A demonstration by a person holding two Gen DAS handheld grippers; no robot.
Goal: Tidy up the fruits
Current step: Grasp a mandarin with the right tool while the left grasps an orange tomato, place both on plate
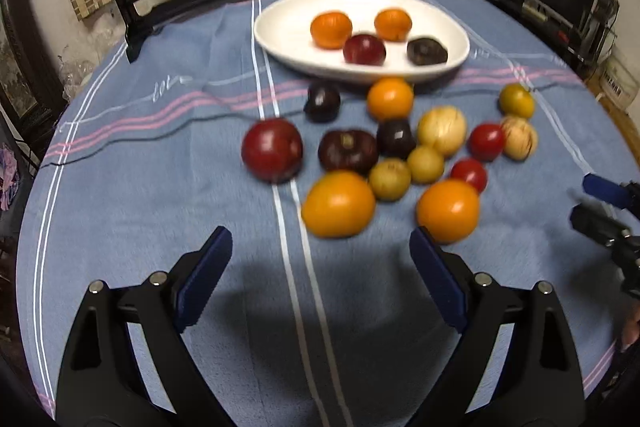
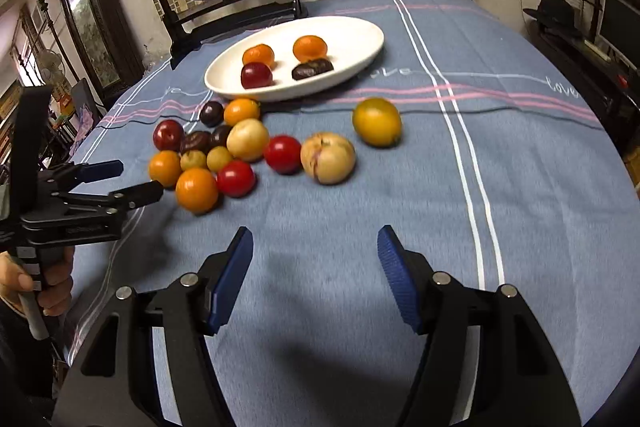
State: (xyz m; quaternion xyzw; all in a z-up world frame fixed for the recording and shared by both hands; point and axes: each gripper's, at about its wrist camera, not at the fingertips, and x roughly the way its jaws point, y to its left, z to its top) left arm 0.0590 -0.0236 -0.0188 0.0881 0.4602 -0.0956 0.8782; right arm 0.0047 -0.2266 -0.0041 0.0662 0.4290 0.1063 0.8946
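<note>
Nearest me, my left gripper (image 1: 320, 259) gapes wide and empty, the yellow-orange fruit (image 1: 338, 203) straight ahead, just beyond its tips on the near side of the white plate (image 1: 280, 27). My right gripper (image 2: 316, 255), half open and empty, sits farther off.

plate (image 2: 362, 51): white, oval, four fruits inside | loose fruits (image 2: 248, 141): clustered on cloth beside it

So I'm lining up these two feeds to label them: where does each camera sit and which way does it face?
Left wrist: on the left gripper, looking down its open fingers at loose fruit and the white plate; right gripper at the edge.
Right wrist: on the right gripper, open, facing the tablecloth; left gripper and the hand holding it show.
Shared: plate, fruit cluster.
</note>
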